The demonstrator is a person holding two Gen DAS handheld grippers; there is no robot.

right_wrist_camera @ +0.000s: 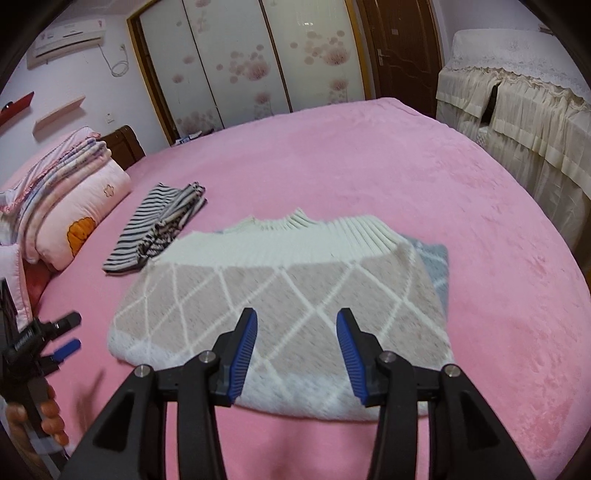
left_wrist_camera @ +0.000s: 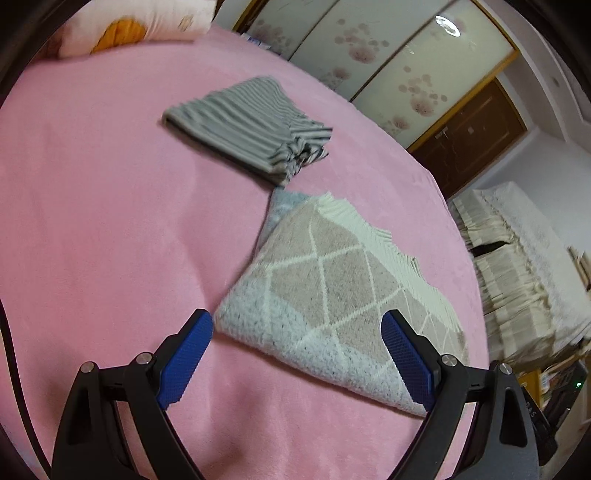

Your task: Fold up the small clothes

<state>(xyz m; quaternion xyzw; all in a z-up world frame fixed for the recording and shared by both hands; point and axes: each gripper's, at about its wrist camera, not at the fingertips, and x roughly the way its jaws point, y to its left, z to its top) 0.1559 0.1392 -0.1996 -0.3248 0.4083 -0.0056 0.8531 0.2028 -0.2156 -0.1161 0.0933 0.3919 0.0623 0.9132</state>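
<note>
A folded knit sweater, beige with a white diamond pattern, pale blue edges and a white ribbed hem, lies flat on the pink bed cover. Beyond it lies a folded grey-and-white striped garment. My left gripper hovers open and wide over the sweater's near corner, with nothing between its blue pads; the right wrist view shows it at the far left, held by a hand. My right gripper hangs above the sweater's near edge, jaws apart, holding nothing.
A pillow with an orange print and stacked folded bedding sit at the head of the bed. Floral sliding wardrobe doors stand behind. Furniture under cream cloth stands past the bed's right edge.
</note>
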